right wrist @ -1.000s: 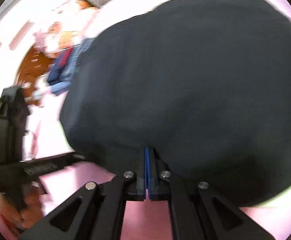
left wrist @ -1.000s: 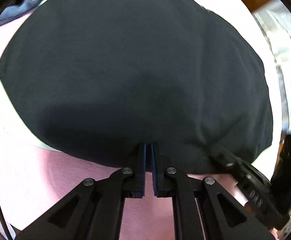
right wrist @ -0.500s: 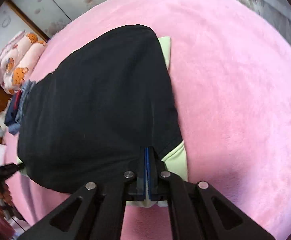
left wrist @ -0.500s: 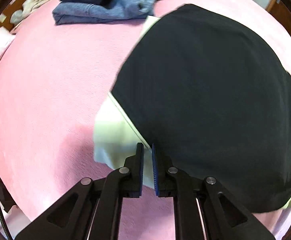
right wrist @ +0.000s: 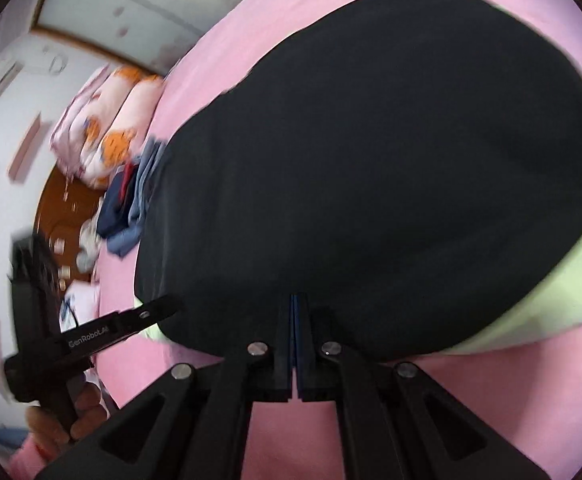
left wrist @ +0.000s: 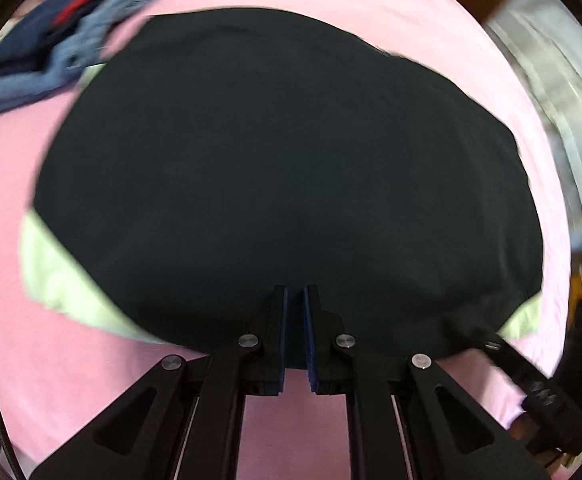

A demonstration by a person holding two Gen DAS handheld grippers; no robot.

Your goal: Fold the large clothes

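The black garment [left wrist: 283, 168] fills the middle of both views, lying on the pink bed [left wrist: 51, 340], its pale green lining showing at the lower corners; the left tool [left wrist: 295, 320] is nearly closed on the near hem; the right tool [right wrist: 294, 332] is fully closed on it; I judge both corners should travel level and together, so the fold lands square.

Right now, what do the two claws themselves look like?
Both are matte black linkage frames with triangular cut-outs and silver pivot screws, ending in two narrow fingers lined with blue ribbed pads. The left claw has a black cable along its left edge. Seen from the right claw, the left one carries white "GenRobot" lettering.
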